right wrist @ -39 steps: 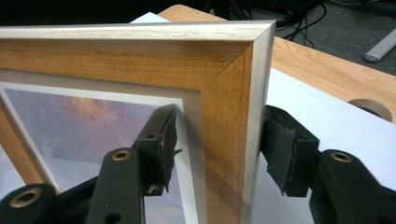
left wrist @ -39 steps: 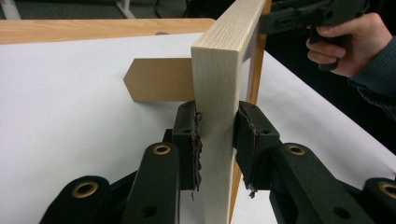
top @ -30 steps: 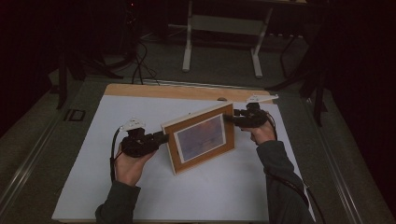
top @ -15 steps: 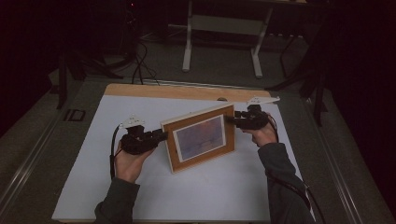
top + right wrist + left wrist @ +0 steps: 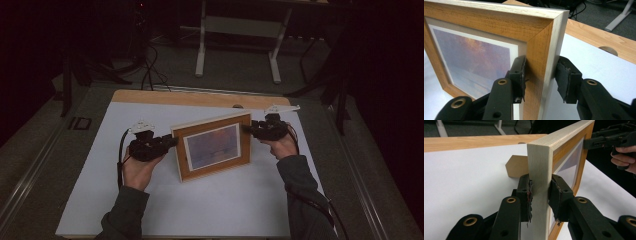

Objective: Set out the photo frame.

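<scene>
**Picture frame held upright between two hand-held grippers**

High view: a wooden picture frame stands upright on the white sheet that covers the table, about midway between the table's left and right edges and a little nearer its far edge. Its printed face turns toward the near edge. The left hand-held gripper meets the frame's left side, the right hand-held gripper its right side near the top corner. Each is carried in a person's hand, with dark sleeves coming in from the near edge.

Left gripper view: the left hand-held gripper is clamped on the pale outer edge of the picture frame, one pad on each side and both pressed against the wood. A brown stand flap shows behind the frame, over the white sheet. The other hand-held gripper reaches the frame's far top corner.

Right gripper view: the right hand-held gripper straddles the frame's side rail. Its jaws have just been closing with the rail between them. The pad on the picture side lies against the wood, while the pad on the back side stands just off the pale edge with a thin gap, so it does not grip yet.
</scene>
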### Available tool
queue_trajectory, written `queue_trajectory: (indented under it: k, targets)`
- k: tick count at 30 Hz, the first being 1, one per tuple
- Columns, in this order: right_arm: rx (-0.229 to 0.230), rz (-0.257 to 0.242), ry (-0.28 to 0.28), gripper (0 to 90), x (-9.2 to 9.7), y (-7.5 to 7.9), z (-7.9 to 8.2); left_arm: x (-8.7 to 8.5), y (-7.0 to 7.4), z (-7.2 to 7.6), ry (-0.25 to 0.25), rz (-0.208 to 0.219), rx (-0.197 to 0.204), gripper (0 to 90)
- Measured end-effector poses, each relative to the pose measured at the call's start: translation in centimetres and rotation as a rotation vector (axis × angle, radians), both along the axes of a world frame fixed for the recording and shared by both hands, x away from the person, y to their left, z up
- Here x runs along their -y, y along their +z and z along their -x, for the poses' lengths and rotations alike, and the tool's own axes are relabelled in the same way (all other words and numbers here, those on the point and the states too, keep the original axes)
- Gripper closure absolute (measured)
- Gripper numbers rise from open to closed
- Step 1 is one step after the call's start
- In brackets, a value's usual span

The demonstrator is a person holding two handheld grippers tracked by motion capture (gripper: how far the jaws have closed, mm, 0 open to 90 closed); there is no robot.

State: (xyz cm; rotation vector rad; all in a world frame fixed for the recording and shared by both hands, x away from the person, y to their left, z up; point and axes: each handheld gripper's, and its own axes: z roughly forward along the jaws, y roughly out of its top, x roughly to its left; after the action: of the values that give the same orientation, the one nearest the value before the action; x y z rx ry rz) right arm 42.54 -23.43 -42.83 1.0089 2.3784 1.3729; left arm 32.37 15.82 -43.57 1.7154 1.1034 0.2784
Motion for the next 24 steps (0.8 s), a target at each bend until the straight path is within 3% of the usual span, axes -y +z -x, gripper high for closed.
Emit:
queue_trajectory:
  k: [24]
  targets:
    - [0.002,0.01,-0.042,60.7,0.0,0.1,1.2,-0.1,0.0,-1.4,0.004,0.0,0.009,70.5]
